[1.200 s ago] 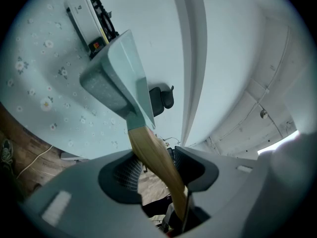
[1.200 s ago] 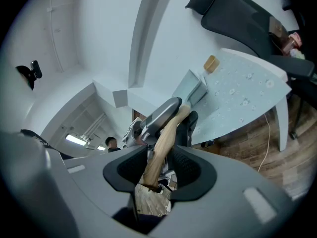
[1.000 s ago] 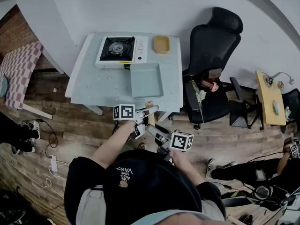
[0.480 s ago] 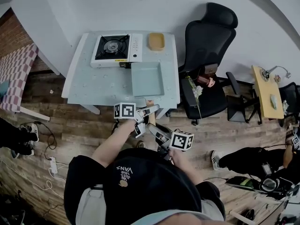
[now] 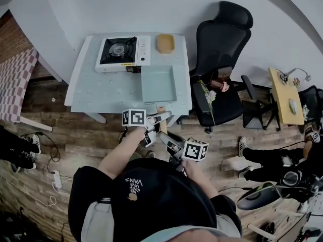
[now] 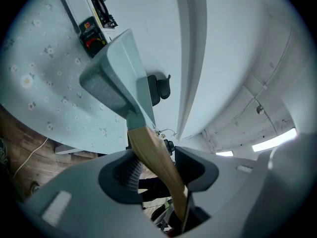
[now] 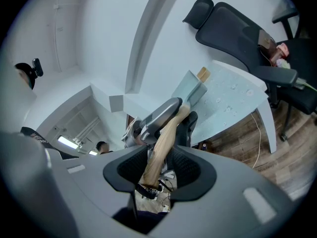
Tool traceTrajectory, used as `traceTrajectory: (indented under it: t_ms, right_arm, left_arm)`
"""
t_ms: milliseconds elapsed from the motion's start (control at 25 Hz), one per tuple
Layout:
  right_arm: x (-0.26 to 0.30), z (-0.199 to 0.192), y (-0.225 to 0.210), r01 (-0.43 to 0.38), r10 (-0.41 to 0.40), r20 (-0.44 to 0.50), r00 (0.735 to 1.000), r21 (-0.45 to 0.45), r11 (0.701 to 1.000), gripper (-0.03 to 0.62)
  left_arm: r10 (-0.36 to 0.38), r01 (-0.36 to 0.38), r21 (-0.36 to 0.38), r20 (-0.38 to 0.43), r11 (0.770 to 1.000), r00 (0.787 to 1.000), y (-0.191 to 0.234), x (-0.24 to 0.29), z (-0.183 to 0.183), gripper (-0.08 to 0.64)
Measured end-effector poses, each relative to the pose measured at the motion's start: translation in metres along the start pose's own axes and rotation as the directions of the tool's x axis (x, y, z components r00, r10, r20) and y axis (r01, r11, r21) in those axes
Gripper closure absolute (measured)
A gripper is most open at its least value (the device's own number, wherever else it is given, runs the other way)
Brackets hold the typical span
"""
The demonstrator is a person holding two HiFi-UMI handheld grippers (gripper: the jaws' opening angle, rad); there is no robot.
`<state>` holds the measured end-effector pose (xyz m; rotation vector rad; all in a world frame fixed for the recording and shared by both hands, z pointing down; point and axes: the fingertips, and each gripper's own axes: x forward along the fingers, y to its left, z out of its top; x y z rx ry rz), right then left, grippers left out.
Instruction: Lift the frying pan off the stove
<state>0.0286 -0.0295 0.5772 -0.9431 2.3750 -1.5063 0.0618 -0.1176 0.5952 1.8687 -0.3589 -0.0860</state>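
Observation:
A square pale-green frying pan [image 5: 158, 84] hangs over the table [image 5: 108, 92], to the right of and in front of the white gas stove [image 5: 119, 50], whose burner is bare. Its wooden handle [image 5: 162, 113] reaches past the table's front edge toward me. My left gripper [image 5: 160, 118] is shut on the handle [image 6: 148, 150] close to the pan [image 6: 116, 78]. Behind it, my right gripper [image 5: 167, 140] is shut on the handle's end [image 7: 161, 143]. From the right gripper view the pan [image 7: 189, 89] shows beyond the left gripper's fingers [image 7: 161, 115].
An orange bowl [image 5: 165, 43] sits at the table's back right, beside the stove. A black office chair [image 5: 222, 49] stands right of the table. A small wooden table [image 5: 286, 97] and a seated person's legs [image 5: 262, 158] are at the far right. Cables lie on the floor at left.
The table and stove have slid left and up in the head view, while the pan and both grippers keep their place. The person at right has shifted.

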Motion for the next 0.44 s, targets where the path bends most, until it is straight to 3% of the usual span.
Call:
traceTrajectory:
  t_ms: [440]
  right_arm:
    - [-0.0007, 0.0019, 0.0022, 0.005, -0.005, 0.000, 1.000, -0.010, 1.000, 0.434]
  left_arm:
    - [-0.005, 0.005, 0.008, -0.007, 1.000, 1.000, -0.0039, 0.0005, 0.0019, 0.359]
